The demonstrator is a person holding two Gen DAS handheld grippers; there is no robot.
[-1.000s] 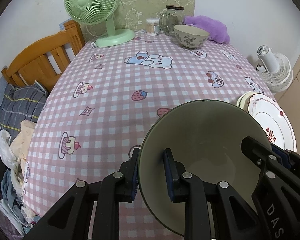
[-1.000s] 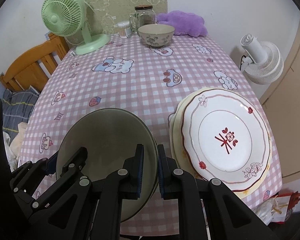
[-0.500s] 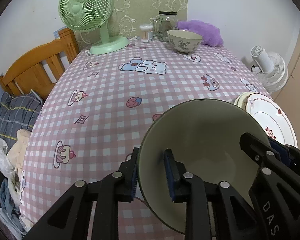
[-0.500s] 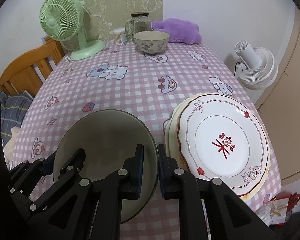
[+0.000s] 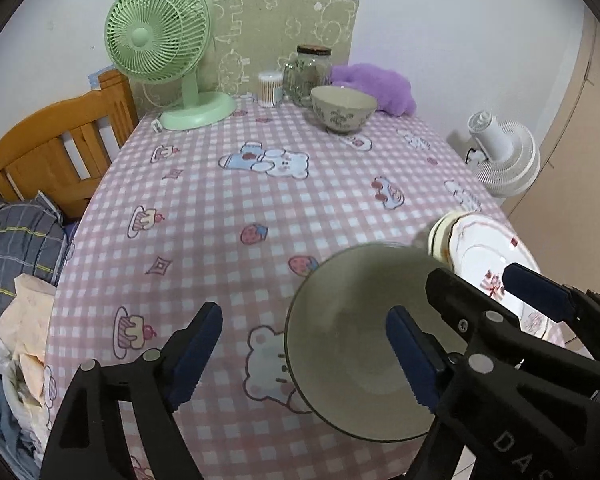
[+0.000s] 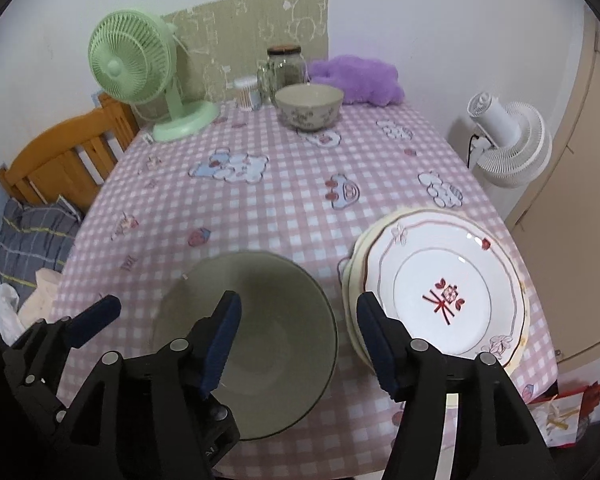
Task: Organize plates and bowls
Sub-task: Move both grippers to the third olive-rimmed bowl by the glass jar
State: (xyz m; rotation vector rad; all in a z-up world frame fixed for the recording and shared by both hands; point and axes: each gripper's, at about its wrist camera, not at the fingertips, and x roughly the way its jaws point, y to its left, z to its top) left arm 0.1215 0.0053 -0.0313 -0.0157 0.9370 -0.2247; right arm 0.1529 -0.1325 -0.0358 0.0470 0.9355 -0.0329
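A grey-green glass bowl [image 5: 352,344] [image 6: 260,344] sits on the pink checked tablecloth [image 5: 260,200] near the front edge. My left gripper [image 5: 300,356] is open, its jaws wide on either side of the bowl's left rim. My right gripper [image 6: 298,338] is open, its jaws astride the bowl's right rim. A stack of plates [image 6: 440,292] [image 5: 488,256], white with red trim on top, lies right of the bowl. A floral ceramic bowl [image 5: 343,109] [image 6: 309,106] stands at the far side.
A green desk fan [image 5: 160,52], a glass jar [image 5: 306,74], a cotton swab box [image 5: 270,88] and a purple plush [image 5: 376,86] line the far edge. A wooden bed frame [image 5: 56,152] is left; a white fan [image 6: 508,140] is right.
Both grippers were shut on the glass bowl's rim and have opened, letting it go. The bowl now rests on the table.
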